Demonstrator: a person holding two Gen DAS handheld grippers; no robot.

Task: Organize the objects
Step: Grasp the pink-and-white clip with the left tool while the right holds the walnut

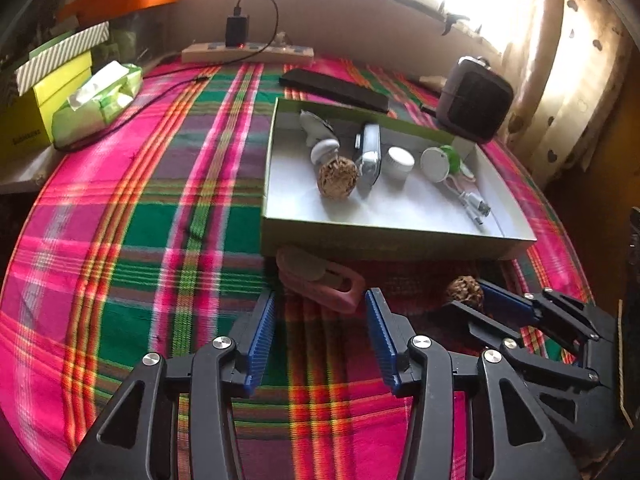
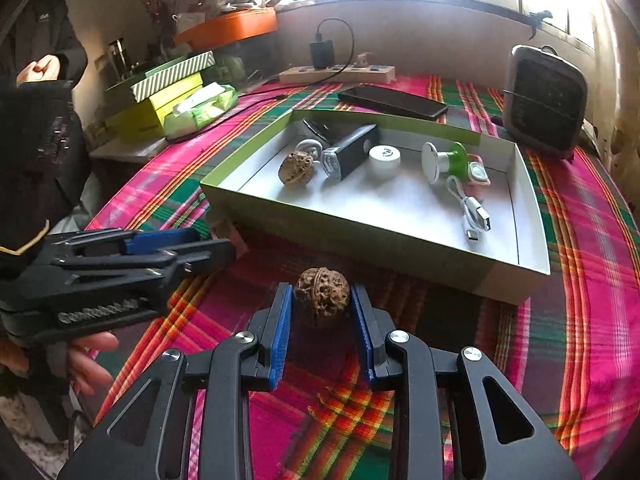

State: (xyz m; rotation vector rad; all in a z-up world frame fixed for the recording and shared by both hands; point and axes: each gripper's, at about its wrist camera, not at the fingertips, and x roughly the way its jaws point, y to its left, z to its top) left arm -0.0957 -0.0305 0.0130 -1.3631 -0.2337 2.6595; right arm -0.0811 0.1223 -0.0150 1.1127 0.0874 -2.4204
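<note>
A shallow green box with a white inside (image 1: 276,168) (image 2: 240,204) lies on the plaid cloth. It holds a walnut (image 1: 337,178) (image 2: 296,169), a silver device (image 1: 369,156) (image 2: 352,152), a white round tin (image 1: 399,161) (image 2: 385,157), a green-and-white gadget (image 1: 440,162) (image 2: 446,162) and a white USB cable (image 1: 472,202) (image 2: 474,212). My right gripper (image 2: 321,300) (image 1: 468,300) is shut on a second walnut (image 2: 322,296) (image 1: 465,289) just before the box's near wall. My left gripper (image 1: 320,312) (image 2: 192,242) is open and empty, right behind a pink object (image 1: 320,280) on the cloth.
A black phone (image 1: 334,89) (image 2: 392,102) lies behind the box. A dark square heater (image 1: 474,100) (image 2: 544,100) stands at the back right. A power strip with charger (image 1: 248,52) (image 2: 338,72), a tissue pack (image 1: 98,102) (image 2: 202,110) and stacked boxes (image 1: 48,80) are at the back left.
</note>
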